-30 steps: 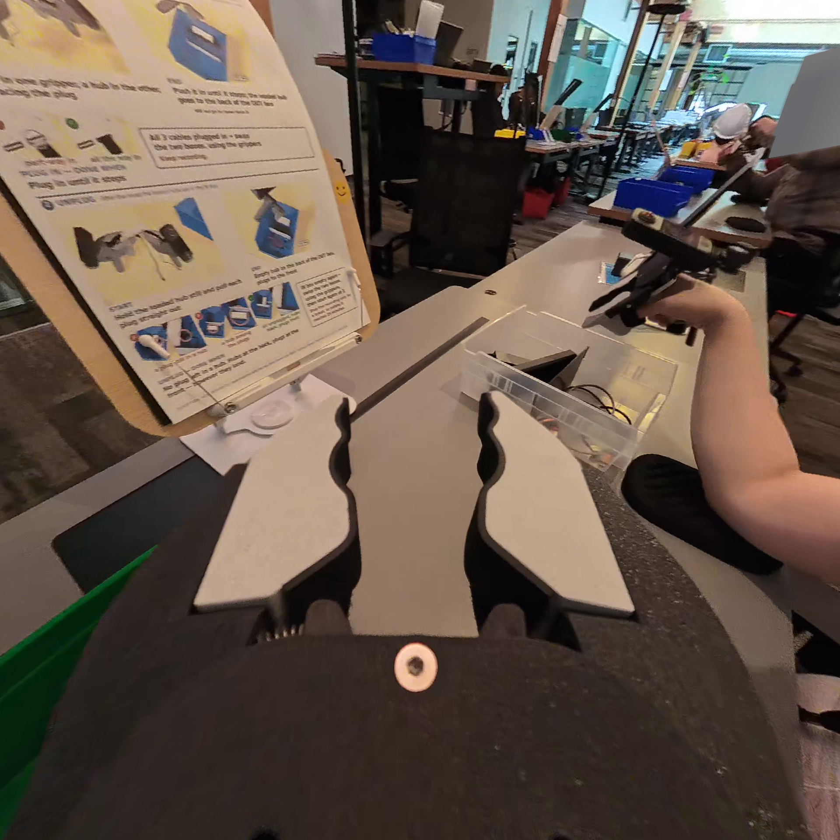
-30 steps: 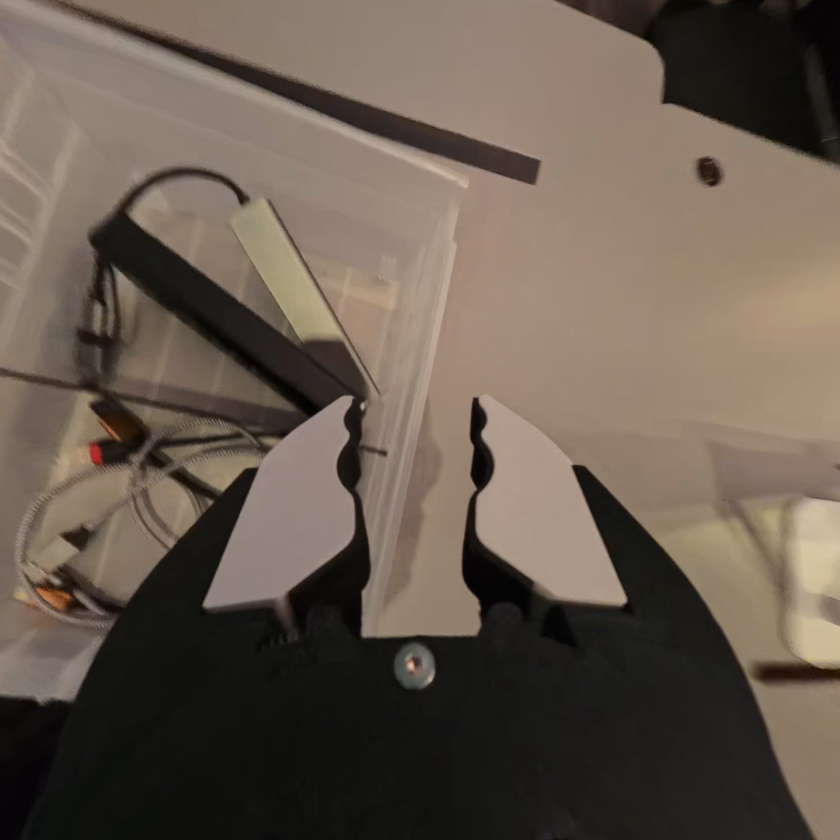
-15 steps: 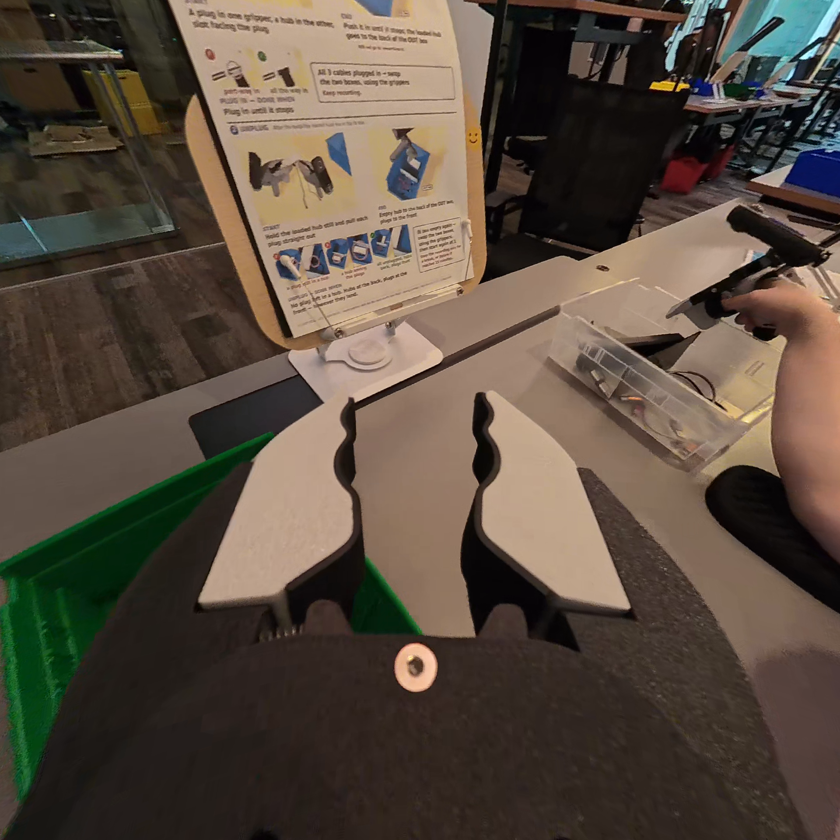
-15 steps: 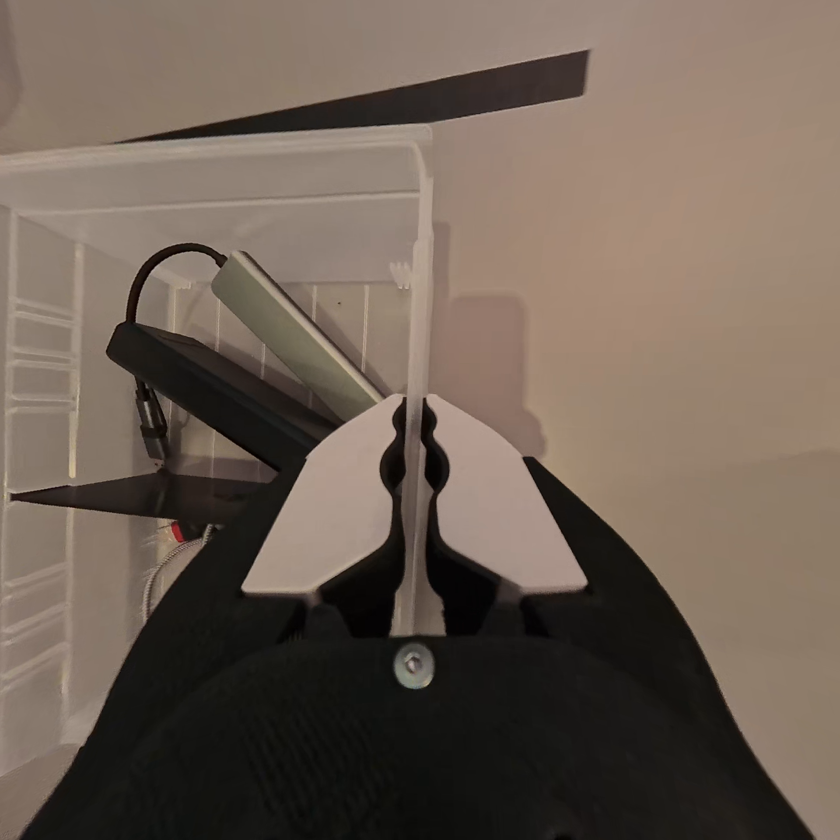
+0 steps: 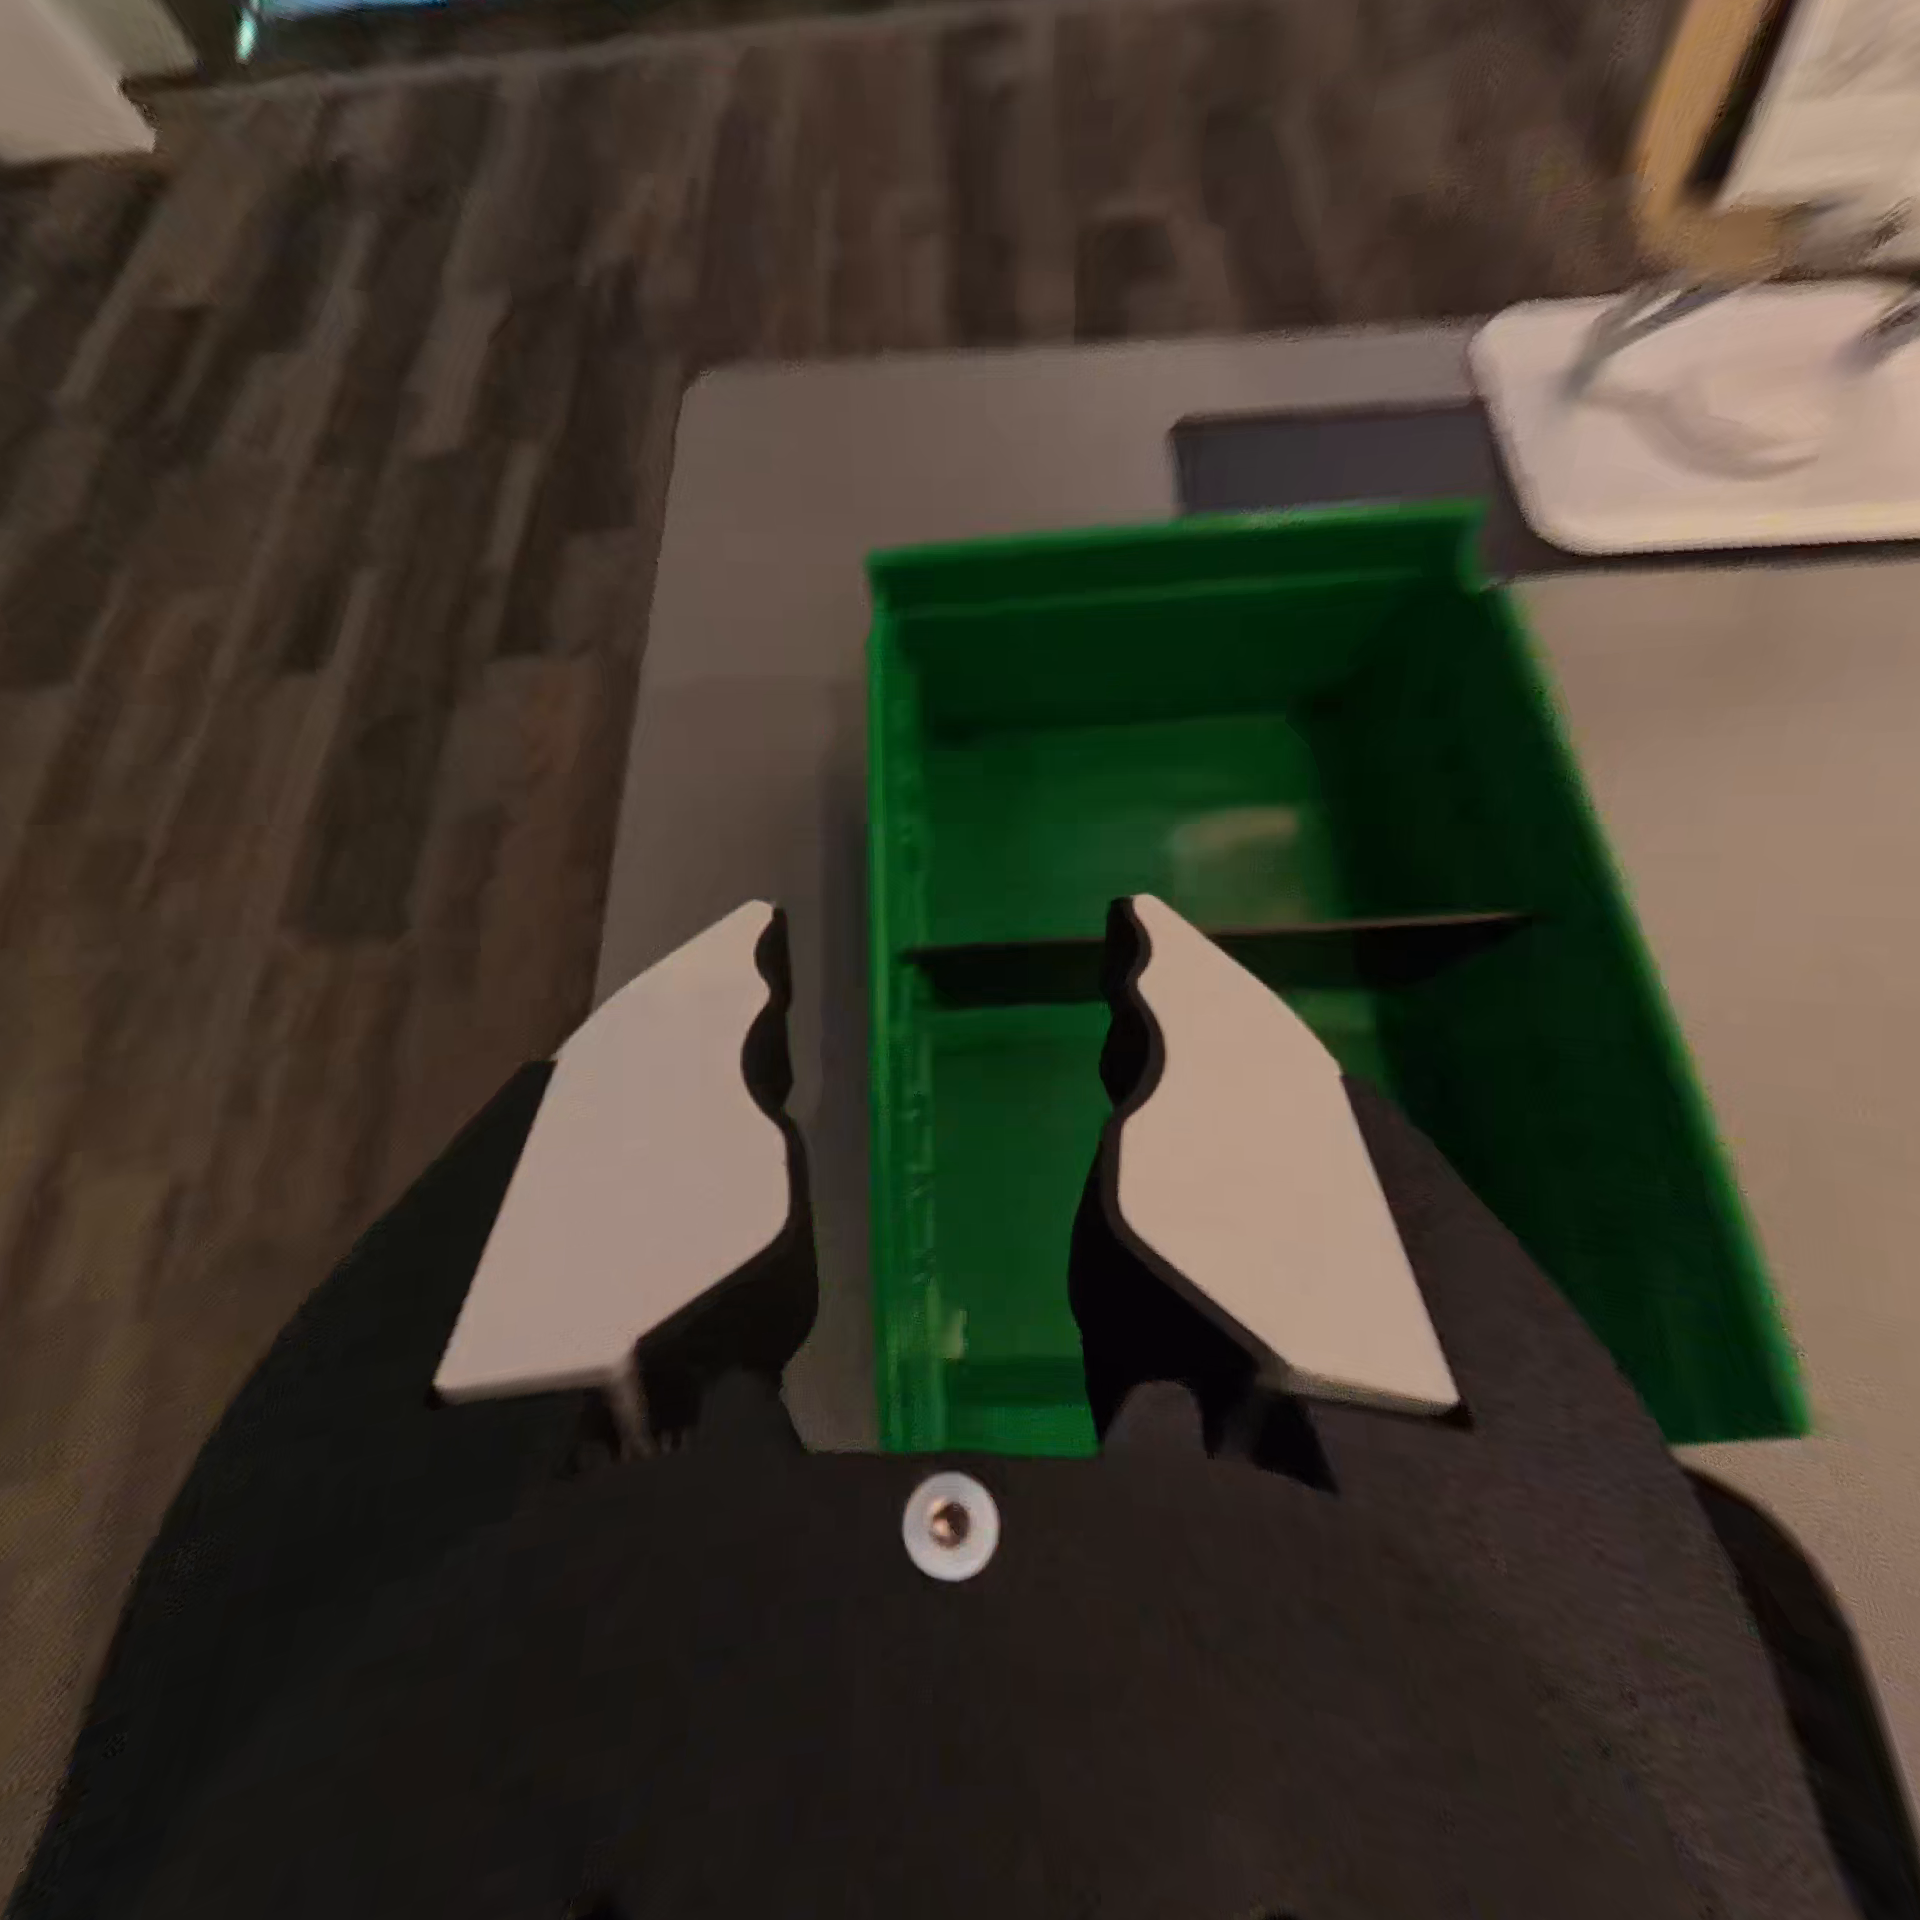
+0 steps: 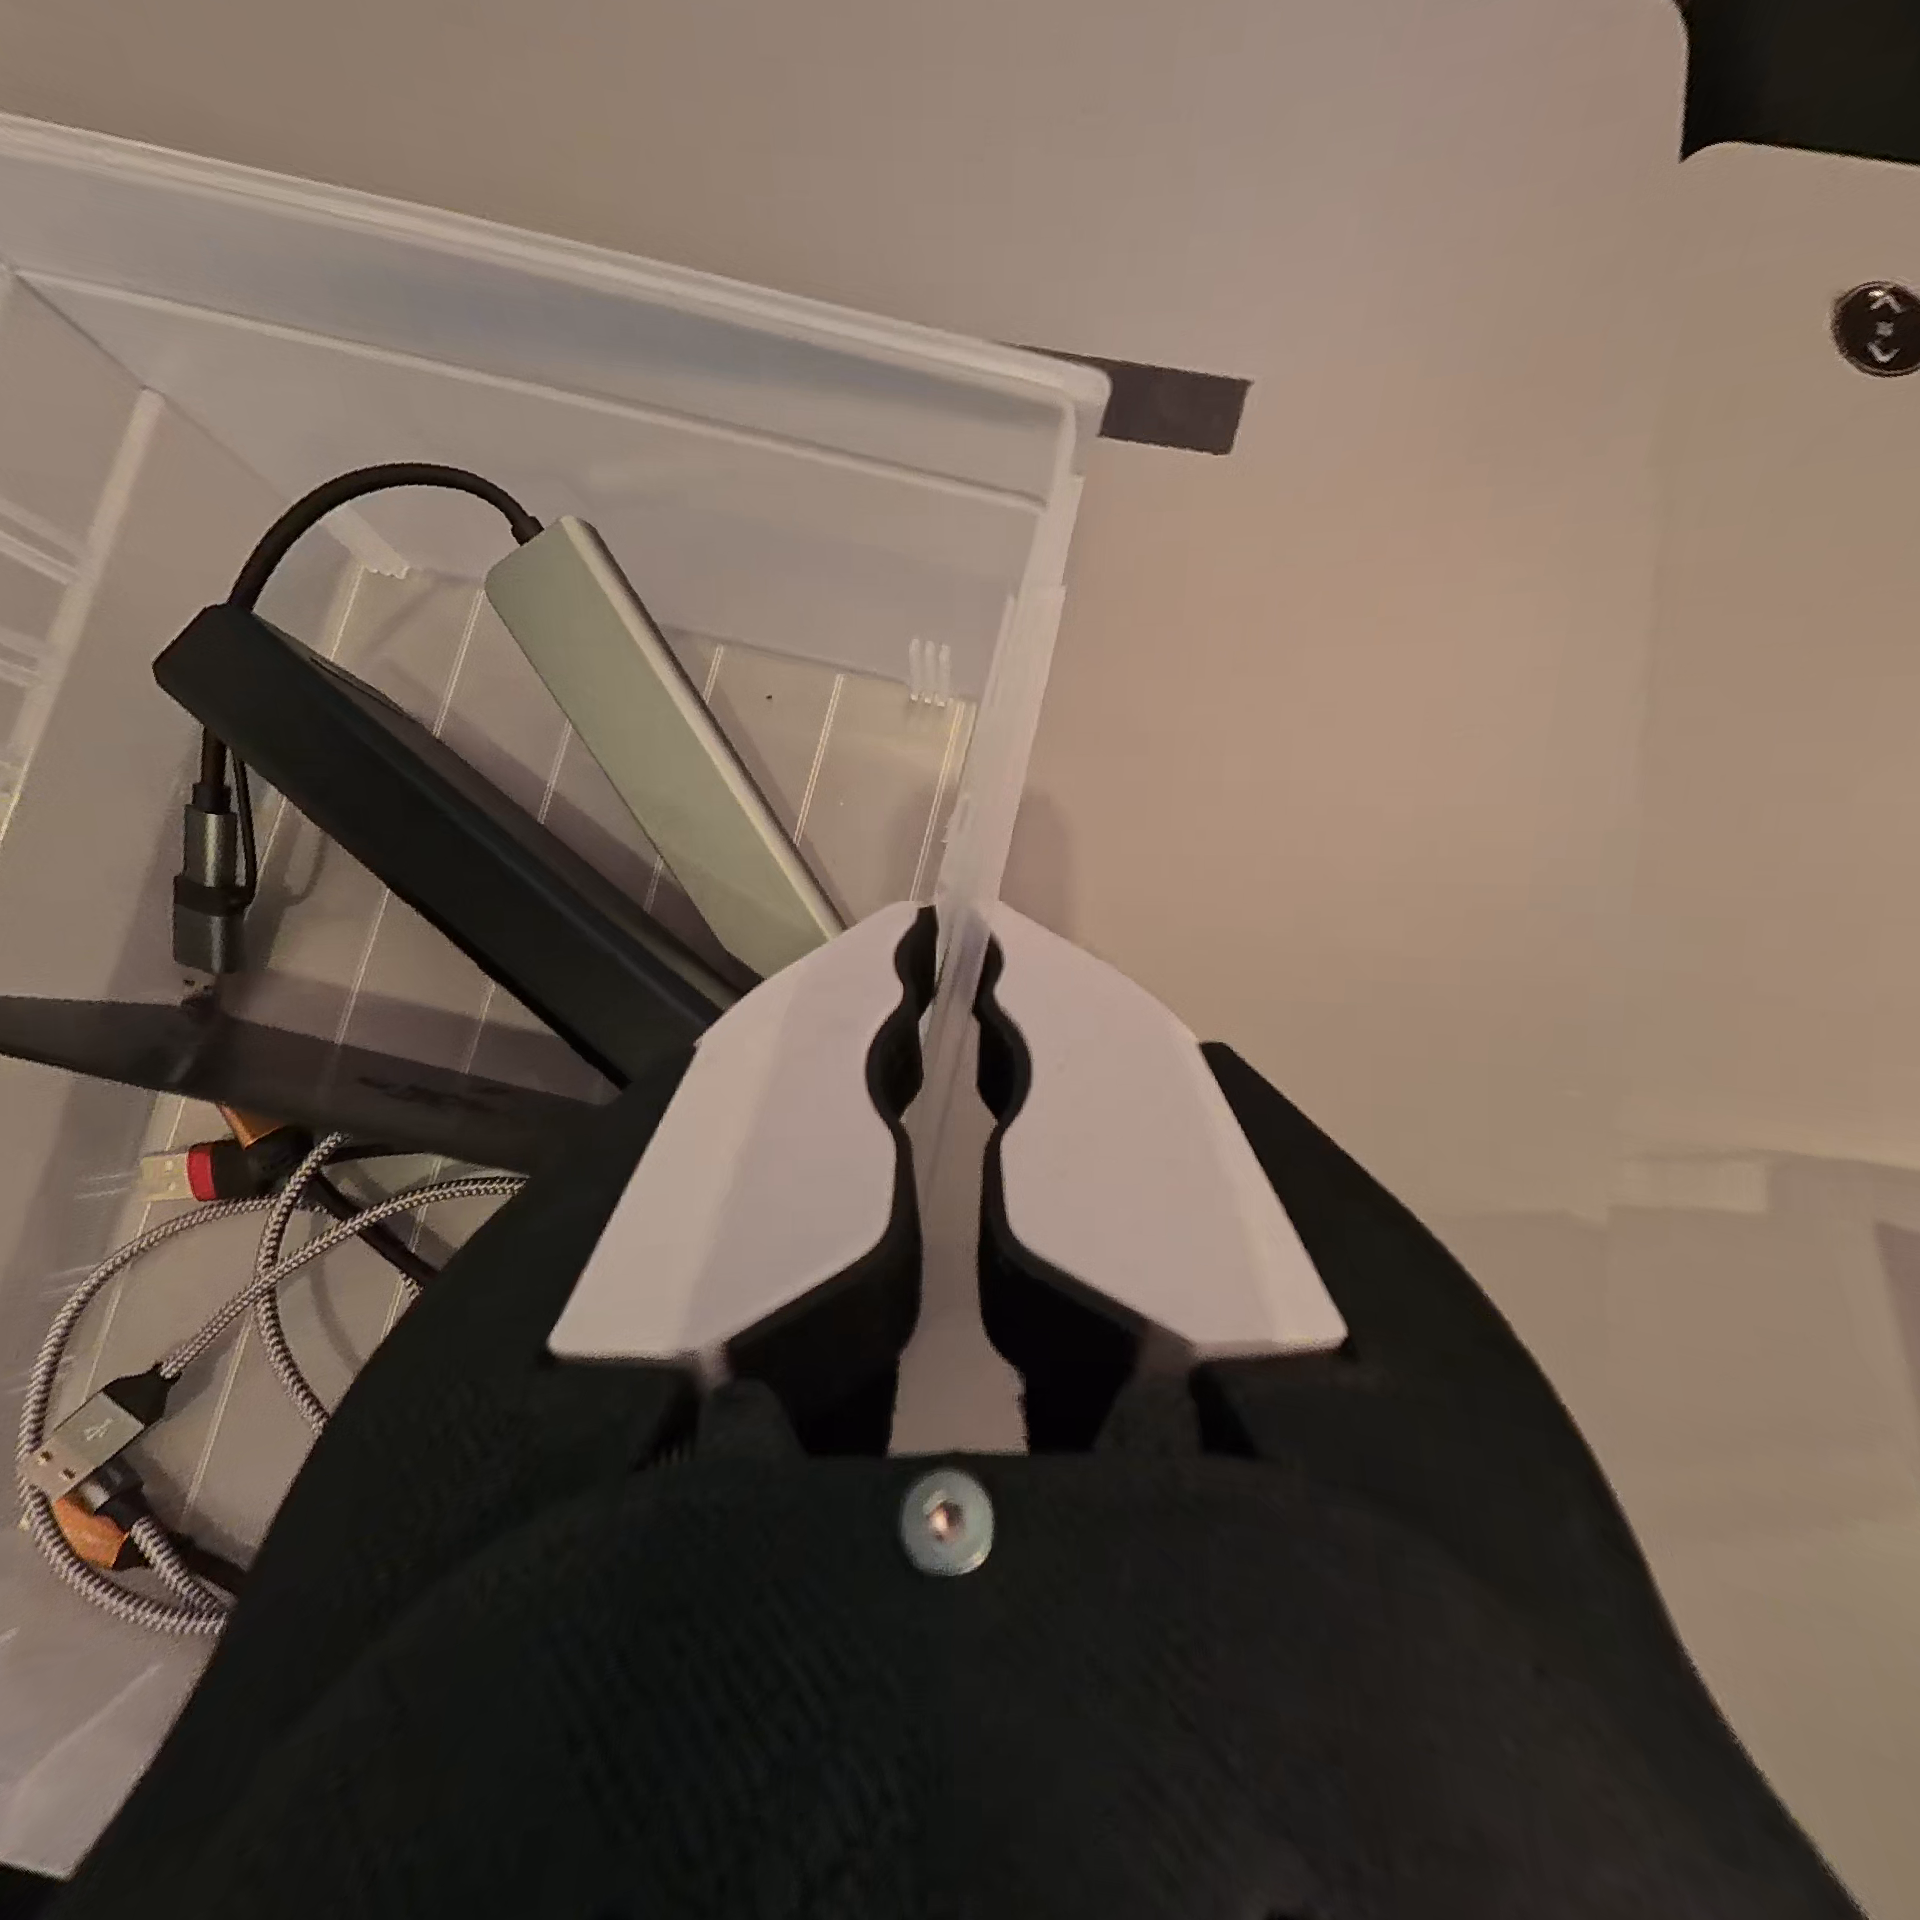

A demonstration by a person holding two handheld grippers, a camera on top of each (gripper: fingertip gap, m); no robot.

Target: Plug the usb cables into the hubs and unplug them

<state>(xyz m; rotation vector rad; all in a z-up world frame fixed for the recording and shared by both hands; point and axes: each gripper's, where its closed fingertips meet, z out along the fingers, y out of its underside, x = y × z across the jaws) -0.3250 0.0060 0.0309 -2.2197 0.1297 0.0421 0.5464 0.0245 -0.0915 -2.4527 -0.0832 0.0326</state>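
Surface: grey tabletop (image 5: pixel 1714 727) w/ dark wood-plank floor (image 5: pixel 312 520) beyond its far edge; left wrist view is motion-blurred.
Green bin: open green bin (image 5: pixel 1621 1091) sits on the tabletop right under your left side – a dark divider (image 5: pixel 1351 940) crosses it, splitting it into a near and a far compartment. Both look bare, though blur hides detail.
Stand: white base plate (image 5: pixel 1704 436) of a sign stand at the far right, w/ a dark rectangular patch (image 5: pixel 1330 468) on the tabletop between it and the bin's far wall.
Left hand-held gripper (image 5: pixel 945 920): released, fingers spread wide, nothing between them. It hangs over the bin's left wall; right finger is over the bin interior, left finger outside it.
Clear bin: transparent plastic bin (image 6: pixel 623 312) on the tabletop in the right wrist view.
Right hand-held gripper (image 6: pixel 951 920): clenched on the clear bin's side wall – the thin wall runs straight up between the fingers.
Hubs: silver hub (image 6: pixel 665 727) and black hub (image 6: pixel 416 810) lie side by side, slanted, in the clear bin's far compartment; a black lead (image 6: pixel 312 509) loops from the silver one's far end.
Cables: braided usb cables (image 6: pixel 187 1351) in a loose tangle in the near compartment, behind a dark partition (image 6: pixel 260 1049); orange and red plug ends show.
Extra: round black button (image 6: pixel 1875 327) set in the tabletop, far right.
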